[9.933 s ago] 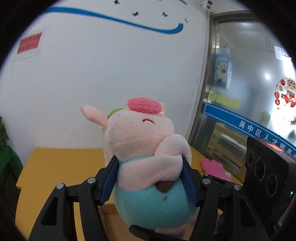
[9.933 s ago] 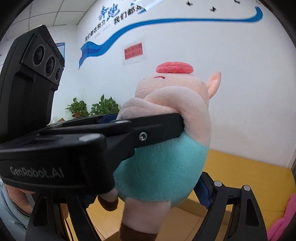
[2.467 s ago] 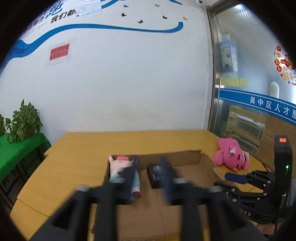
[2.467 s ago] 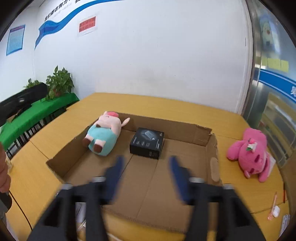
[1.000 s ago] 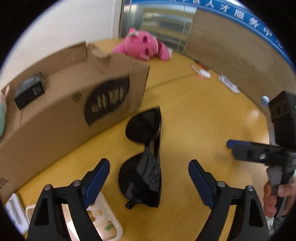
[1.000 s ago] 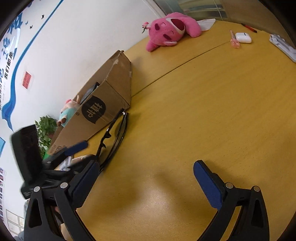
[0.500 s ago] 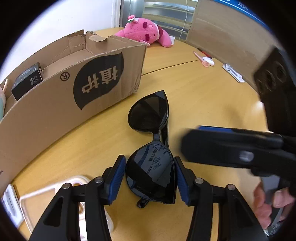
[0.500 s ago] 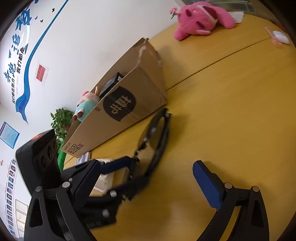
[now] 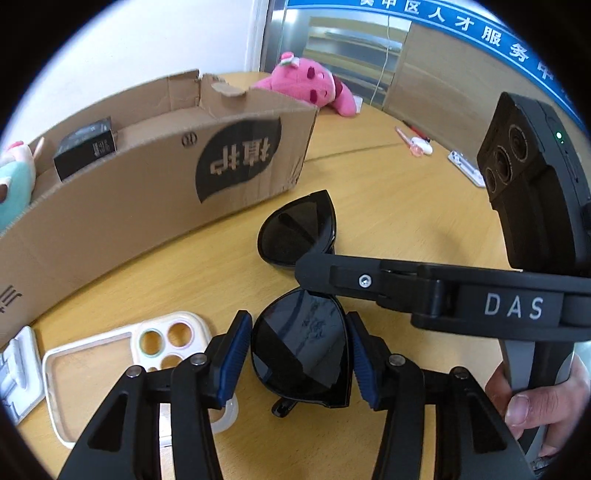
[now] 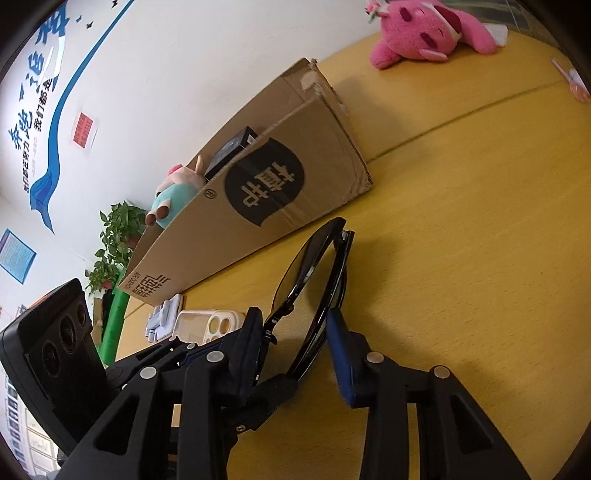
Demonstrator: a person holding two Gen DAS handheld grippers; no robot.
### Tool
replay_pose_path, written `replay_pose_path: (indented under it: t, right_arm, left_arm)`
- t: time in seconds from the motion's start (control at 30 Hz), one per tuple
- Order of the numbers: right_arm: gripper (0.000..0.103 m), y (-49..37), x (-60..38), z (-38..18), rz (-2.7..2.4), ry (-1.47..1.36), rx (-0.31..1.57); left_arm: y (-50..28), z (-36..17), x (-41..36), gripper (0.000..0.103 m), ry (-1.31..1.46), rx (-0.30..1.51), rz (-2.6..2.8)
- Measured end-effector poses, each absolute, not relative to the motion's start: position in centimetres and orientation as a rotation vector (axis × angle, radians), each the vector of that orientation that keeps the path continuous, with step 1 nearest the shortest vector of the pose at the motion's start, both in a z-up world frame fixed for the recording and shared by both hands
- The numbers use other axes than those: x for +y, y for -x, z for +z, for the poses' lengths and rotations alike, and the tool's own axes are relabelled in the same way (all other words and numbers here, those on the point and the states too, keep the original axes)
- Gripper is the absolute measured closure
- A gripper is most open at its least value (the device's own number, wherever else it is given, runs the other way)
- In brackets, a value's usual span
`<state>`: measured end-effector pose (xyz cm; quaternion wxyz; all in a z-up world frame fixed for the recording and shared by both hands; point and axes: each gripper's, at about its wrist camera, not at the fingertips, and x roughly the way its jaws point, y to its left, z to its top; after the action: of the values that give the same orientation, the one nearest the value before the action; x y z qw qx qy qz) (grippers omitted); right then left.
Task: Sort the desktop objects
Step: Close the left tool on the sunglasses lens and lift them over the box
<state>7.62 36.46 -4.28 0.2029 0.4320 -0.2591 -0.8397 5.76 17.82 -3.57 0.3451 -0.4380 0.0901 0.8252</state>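
Both grippers have closed in on the sunglasses (image 9: 301, 295) lying on the tabletop (image 9: 406, 206) beside the cardboard box (image 9: 147, 192): left gripper (image 9: 300, 360) clamped on one lens, right gripper (image 10: 295, 343) pinching the bridge. Risk: uneven lifting twists the frame or scratches lenses. Count: one sunglasses, one phone case (image 9: 110, 354), two plush toys, one black box.

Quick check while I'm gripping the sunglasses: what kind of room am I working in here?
Most likely an office or public service centre. The wall carries blue painted Chinese lettering, a blue Chinese sign band runs over a glass door, and a potted plant stands beside the wooden table.
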Motion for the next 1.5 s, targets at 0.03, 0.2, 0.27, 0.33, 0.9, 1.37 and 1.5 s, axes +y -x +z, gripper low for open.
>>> replay_pose_path:
  t: [0.03,0.2,0.27,0.33,0.9,1.37,1.5]
  right_arm:
    - [0.065,-7.7,36.3,-3.8,-2.354,-1.192,-0.713]
    - [0.065,-8.0,35.9,0.0,-2.394,-1.081,-0.686]
    - [0.065,-8.0,35.5,2.4,-2.422,-1.017,-0.656]
    - [0.065,-7.9,35.4,5.0,-2.446,-0.95,-0.622]
    - [0.069,-0.7,30.1,25.7,-2.44,-0.54,-0.261]
    - [0.071,14.4,28.4,22.9,-2.356,-0.712,-0.244]
    - [0.071,19.8,28.1,19.3,-2.303,-0.837,-0.284]
  left_arm:
    - [-5.8,-3.1,17.7,0.053,1.122,0.226,2.152]
    - [-6.1,1.0,17.0,0.053,1.004,0.215,2.216]
    - [-5.9,3.2,16.9,0.053,0.948,0.207,2.24]
    - [-5.8,6.0,16.5,0.053,0.877,0.203,2.269]
    - [1.6,24.9,16.0,0.058,0.491,0.254,2.492]
    - [16.1,20.3,17.3,0.058,0.741,0.06,2.491]
    - [20.8,17.0,17.6,0.058,0.866,0.007,2.485]
